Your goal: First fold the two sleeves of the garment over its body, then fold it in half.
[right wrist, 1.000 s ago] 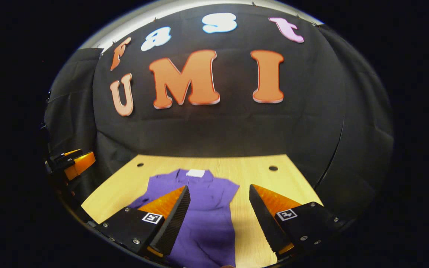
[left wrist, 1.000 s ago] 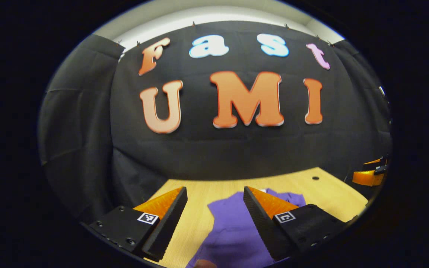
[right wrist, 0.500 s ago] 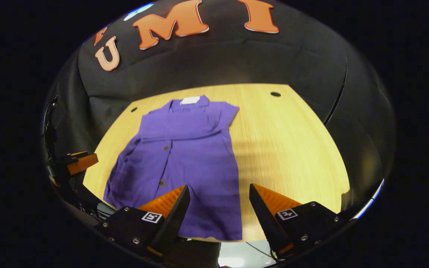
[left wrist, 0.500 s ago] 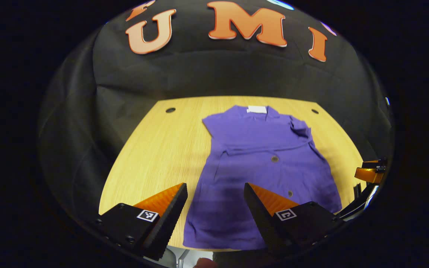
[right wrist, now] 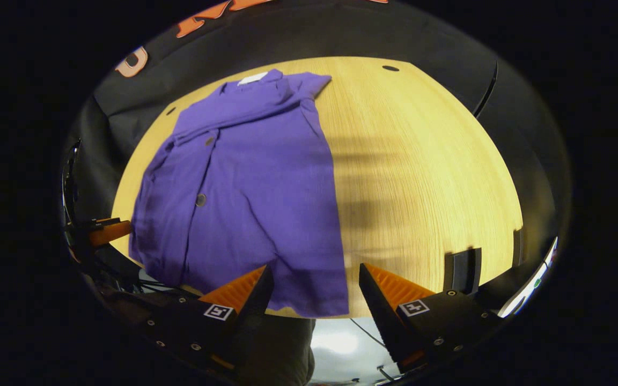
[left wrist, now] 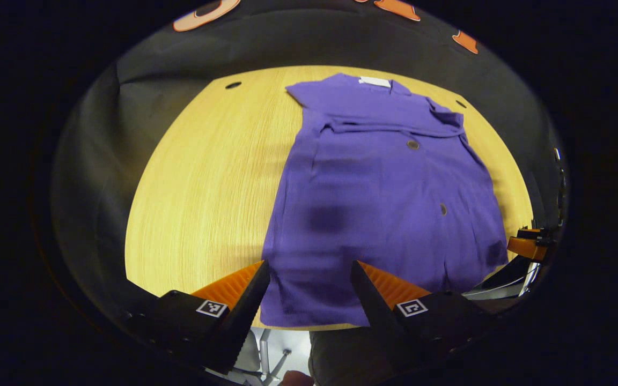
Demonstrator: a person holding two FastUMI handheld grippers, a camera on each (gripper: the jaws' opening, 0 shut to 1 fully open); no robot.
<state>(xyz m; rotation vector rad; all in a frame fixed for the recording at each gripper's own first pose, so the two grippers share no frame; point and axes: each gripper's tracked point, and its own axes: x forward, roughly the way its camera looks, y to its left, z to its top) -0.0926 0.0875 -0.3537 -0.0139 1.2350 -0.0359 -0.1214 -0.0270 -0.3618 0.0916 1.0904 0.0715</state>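
Note:
A purple button-front garment [left wrist: 384,193] lies flat on the wooden table [left wrist: 207,177], its collar with a white label [left wrist: 374,81] at the far end. Sleeve fabric lies folded across its upper body [left wrist: 384,120]. My left gripper [left wrist: 309,265] hovers open above the near hem's left part, nothing between its fingers. In the right gripper view the garment [right wrist: 250,182] spreads to the left, and my right gripper [right wrist: 315,268] stands open over the hem's right corner, apart from the cloth. Each gripper also shows at the other view's edge: right gripper [left wrist: 526,245], left gripper [right wrist: 106,231].
Bare table [right wrist: 421,161] extends right of the garment, with a small round hole [right wrist: 390,68] at the far corner and another hole [left wrist: 232,84] at the far left. A dark clamp [right wrist: 462,268] sits on the near table edge. Black cloth walls surround the table.
Both views have swung down from the wall to the table, so the whole garment and its near hem now show. Both grippers stay open and hold nothing.

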